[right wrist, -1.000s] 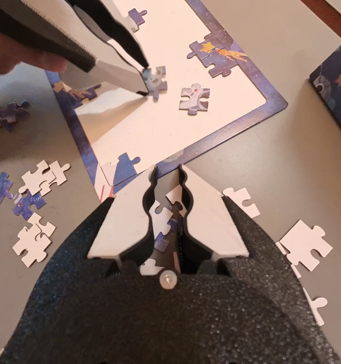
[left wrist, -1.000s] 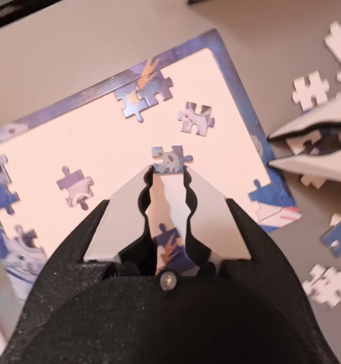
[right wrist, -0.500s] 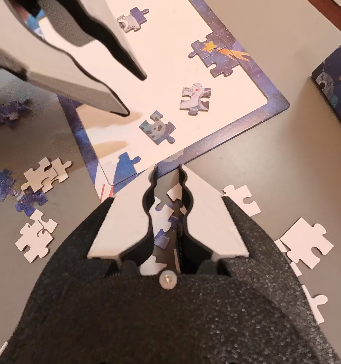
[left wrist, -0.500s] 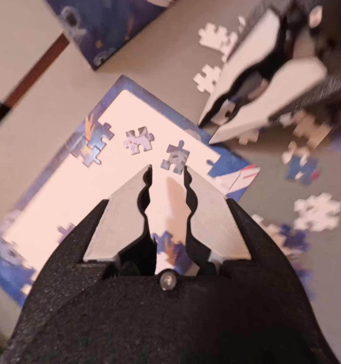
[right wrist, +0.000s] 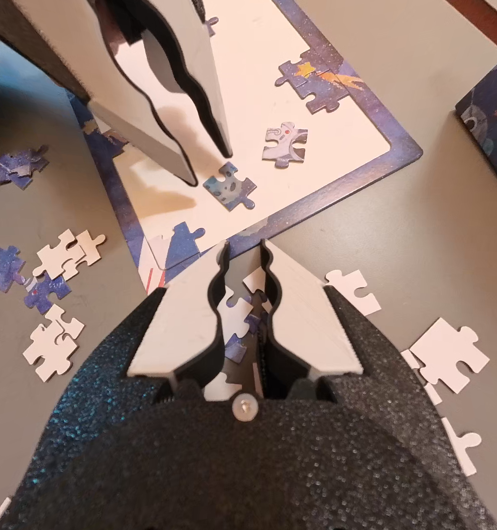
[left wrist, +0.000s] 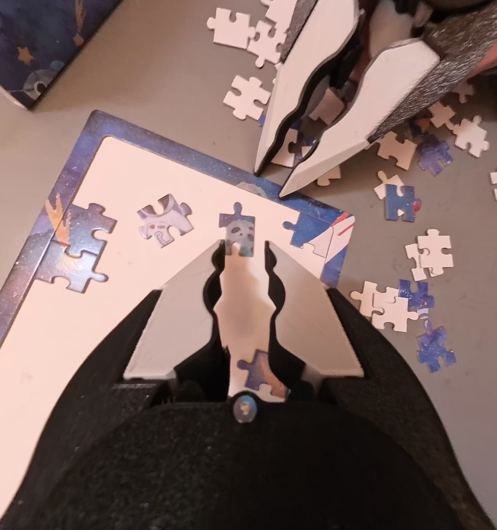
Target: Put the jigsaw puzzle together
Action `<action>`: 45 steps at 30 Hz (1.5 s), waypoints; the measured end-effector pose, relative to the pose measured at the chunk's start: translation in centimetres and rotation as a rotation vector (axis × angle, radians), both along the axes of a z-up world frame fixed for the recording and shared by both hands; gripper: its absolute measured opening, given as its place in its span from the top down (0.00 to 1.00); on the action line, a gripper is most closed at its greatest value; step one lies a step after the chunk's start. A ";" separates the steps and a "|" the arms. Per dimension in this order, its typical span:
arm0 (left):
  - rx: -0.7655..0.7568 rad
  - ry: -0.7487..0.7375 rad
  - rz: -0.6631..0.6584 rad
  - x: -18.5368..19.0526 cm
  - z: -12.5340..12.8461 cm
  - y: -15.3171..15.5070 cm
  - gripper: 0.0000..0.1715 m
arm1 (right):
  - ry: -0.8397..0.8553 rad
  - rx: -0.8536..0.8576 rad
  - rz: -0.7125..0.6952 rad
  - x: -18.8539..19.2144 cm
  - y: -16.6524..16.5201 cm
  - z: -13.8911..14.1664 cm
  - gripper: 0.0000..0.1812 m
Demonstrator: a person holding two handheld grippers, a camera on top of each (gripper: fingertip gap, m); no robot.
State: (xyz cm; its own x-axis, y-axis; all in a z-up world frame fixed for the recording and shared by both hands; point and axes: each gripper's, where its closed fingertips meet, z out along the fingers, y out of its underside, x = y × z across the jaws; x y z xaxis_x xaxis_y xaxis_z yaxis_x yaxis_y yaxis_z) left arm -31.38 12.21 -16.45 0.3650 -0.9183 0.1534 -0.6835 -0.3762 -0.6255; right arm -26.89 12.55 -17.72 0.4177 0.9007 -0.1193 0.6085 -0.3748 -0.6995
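We hover both tongs, empty, over a barely started puzzle.

Our left tongs (left wrist: 243,243) are spread and empty, their tips just short of the moon piece (left wrist: 237,231), which lies flat and loose on the puzzle tray (left wrist: 166,156), likely set there for placing. Our right tongs (right wrist: 243,243) stand slightly parted, pinching nothing, above the loose pieces (right wrist: 235,312) heaped beside the tray's near edge, probably to pick the next one. Ahead of the left tongs, a robot piece (left wrist: 164,219) lies free, with joined comet pieces (left wrist: 75,246) against the frame and a fitted corner piece (left wrist: 313,233) to the right. The bare middle of the tray leaves room to slide pieces; the raised frame is the only stop.
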 end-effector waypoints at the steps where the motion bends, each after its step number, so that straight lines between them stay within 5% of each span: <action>1: 0.001 -0.015 -0.003 0.2 0.2 0.0 0.84 | 0.000 -0.001 0.000 0.0 0.0 0.0 0.88; 10: 0.053 0.057 -0.022 0.0 -1.2 0.4 0.82 | 0.003 -0.001 0.000 0.0 0.0 0.0 0.88; 16: 0.079 0.086 0.089 0.0 -1.3 0.7 0.85 | 0.003 0.000 -0.001 0.0 0.0 0.0 0.88; 25: 0.012 0.098 0.664 0.2 -1.3 1.4 0.85 | 0.005 -0.001 -0.003 0.0 0.0 0.0 0.88; 28: -0.042 0.042 0.758 1.2 -1.1 1.1 0.83 | 0.003 0.001 -0.003 0.0 0.0 0.0 0.88; 42: -0.175 -0.049 0.737 2.8 -0.6 -0.2 0.86 | 0.005 0.001 -0.003 0.0 0.0 0.0 0.88; 45: -0.108 -0.022 0.735 1.7 -0.1 0.6 0.86 | 0.007 -0.001 -0.004 0.0 0.0 0.0 0.88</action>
